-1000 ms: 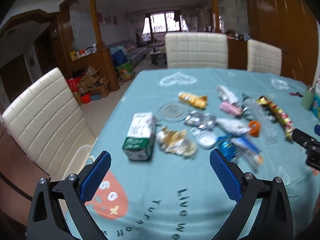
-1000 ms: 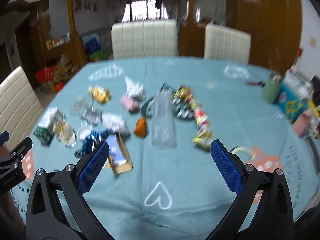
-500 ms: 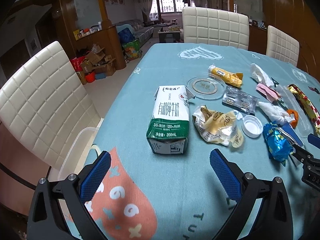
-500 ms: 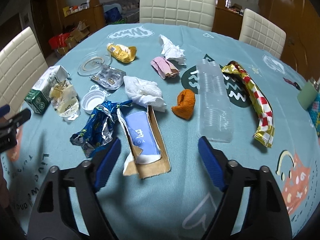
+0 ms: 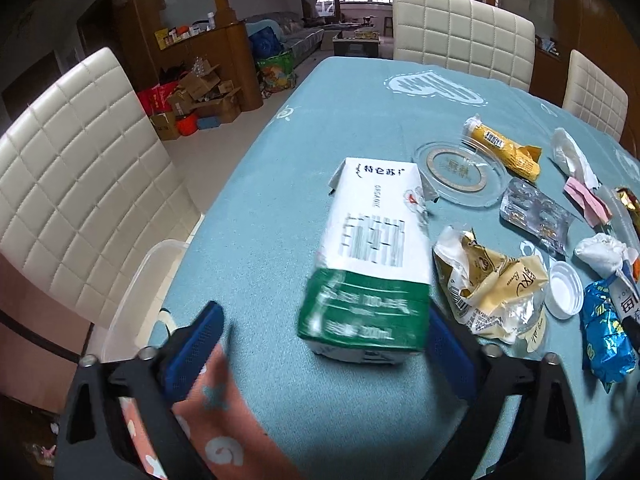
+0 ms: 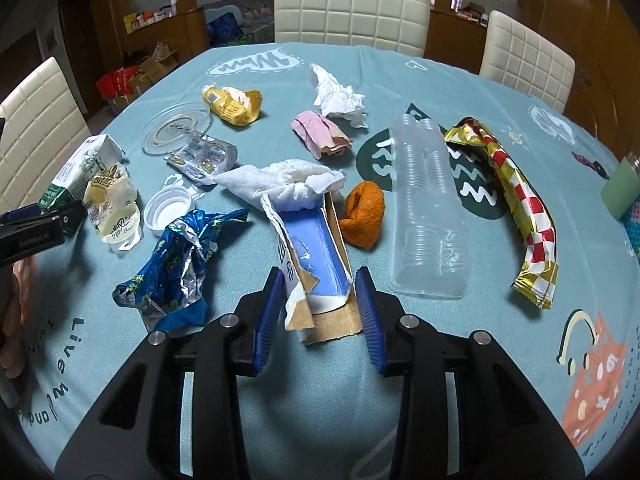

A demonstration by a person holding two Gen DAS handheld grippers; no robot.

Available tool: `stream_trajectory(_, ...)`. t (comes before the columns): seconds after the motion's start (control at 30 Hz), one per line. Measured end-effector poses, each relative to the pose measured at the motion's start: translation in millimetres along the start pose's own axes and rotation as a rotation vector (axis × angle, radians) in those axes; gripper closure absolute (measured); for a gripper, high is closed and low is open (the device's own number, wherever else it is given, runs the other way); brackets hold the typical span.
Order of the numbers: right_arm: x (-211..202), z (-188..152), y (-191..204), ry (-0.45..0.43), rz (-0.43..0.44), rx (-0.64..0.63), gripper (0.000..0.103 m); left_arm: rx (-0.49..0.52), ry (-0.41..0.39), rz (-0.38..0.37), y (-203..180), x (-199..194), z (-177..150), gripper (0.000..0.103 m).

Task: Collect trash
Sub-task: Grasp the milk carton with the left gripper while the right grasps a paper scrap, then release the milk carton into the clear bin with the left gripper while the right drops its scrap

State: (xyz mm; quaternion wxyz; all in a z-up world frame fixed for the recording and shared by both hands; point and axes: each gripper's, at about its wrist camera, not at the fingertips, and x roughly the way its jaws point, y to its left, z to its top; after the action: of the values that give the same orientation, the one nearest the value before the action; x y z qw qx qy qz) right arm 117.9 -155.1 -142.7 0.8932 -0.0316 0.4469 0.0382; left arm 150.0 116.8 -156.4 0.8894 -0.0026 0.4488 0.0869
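While the left gripper point(image 5: 320, 344) fingers spread around the stiff green-and-white milk carton point(image 5: 370, 258) at lower centre, the right gripper point(image 6: 318, 304) fingers straddle, unclosed, the flimsy torn blue-lined cardboard box point(image 6: 316, 264), best pinched across its side walls.

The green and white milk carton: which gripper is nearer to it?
Left. The left gripper has its open jaws either side of the milk carton; the right gripper is at the torn blue box.

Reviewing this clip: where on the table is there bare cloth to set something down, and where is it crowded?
Bare cloth lies left of the milk carton toward the table edge, and beyond the clear lid toward the far chair. It is crowded between the carton and the red-gold wrapper.
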Motion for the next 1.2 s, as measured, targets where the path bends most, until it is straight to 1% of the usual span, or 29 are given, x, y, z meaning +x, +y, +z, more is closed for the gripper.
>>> stream_trajectory(0.03,-0.4,0.4,1.9,0.002,0.001,-0.006,0.065,-0.013,0.003,-0.04,2.7,0.4,0.1,0.042)
stream_trajectory(0.07,-0.9,0.0,3.3,0.003,0.001,-0.01,0.065,-0.027,0.002,-0.05,5.8,-1.8,0.7,0.049)
stream_trajectory(0.3,-21.6,0.5,12.3,-0.022,-0.011,-0.034,0.065,-0.053,0.002,-0.091,16.9,-10.7,-6.9,0.051)
stream_trajectory(0.37,-30.2,0.6,17.1,-0.039,-0.02,-0.044,0.065,-0.06,-0.011,-0.11,21.4,-18.8,-10.5,0.051)
stream_trajectory(0.5,-49.3,3.1,29.5,-0.095,-0.034,-0.07,0.066,-0.071,-0.056,-0.12,34.9,-39.1,-17.1,0.051)
stream_trajectory(0.53,-53.8,4.2,32.7,-0.11,-0.033,-0.075,0.067,-0.078,-0.065,-0.118,39.3,-43.3,-18.2,0.051)
stream_trajectory(0.57,-60.0,6.0,37.8,-0.133,-0.033,-0.083,0.073,-0.087,-0.076,-0.114,45.3,-48.2,-20.0,0.051)
stream_trajectory(0.6,-65.1,7.7,42.8,-0.154,-0.031,-0.091,0.076,-0.094,-0.084,-0.112,51.1,-50.8,-20.8,0.051)
stream_trajectory(0.7,-73.9,13.2,58.5,-0.188,-0.003,-0.114,0.076,-0.127,-0.108,-0.1,73.7,-61.0,-25.3,0.051)
stream_trajectory(0.83,-78.6,19.7,90.0,-0.215,0.037,-0.171,0.076,-0.176,-0.148,-0.056,108.8,-75.0,-33.5,0.052)
stream_trajectory(0.93,-76.7,26.8,122.0,-0.217,0.094,-0.225,0.076,-0.202,-0.168,-0.015,132.8,-81.9,-40.9,0.052)
stream_trajectory(1.0,-75.3,28.3,141.6,-0.216,0.12,-0.257,0.076,-0.226,-0.171,-0.002,149.0,-83.7,-44.6,0.053)
stream_trajectory(1.13,-69.7,33.0,181.0,-0.21,0.176,-0.317,0.076,-0.237,-0.177,0.019,164.9,-78.7,-43.3,0.054)
stream_trajectory(1.2,-66.4,35.0,198.6,-0.205,0.202,-0.344,0.076,-0.244,-0.17,0.007,168.6,-74.2,-40.3,0.054)
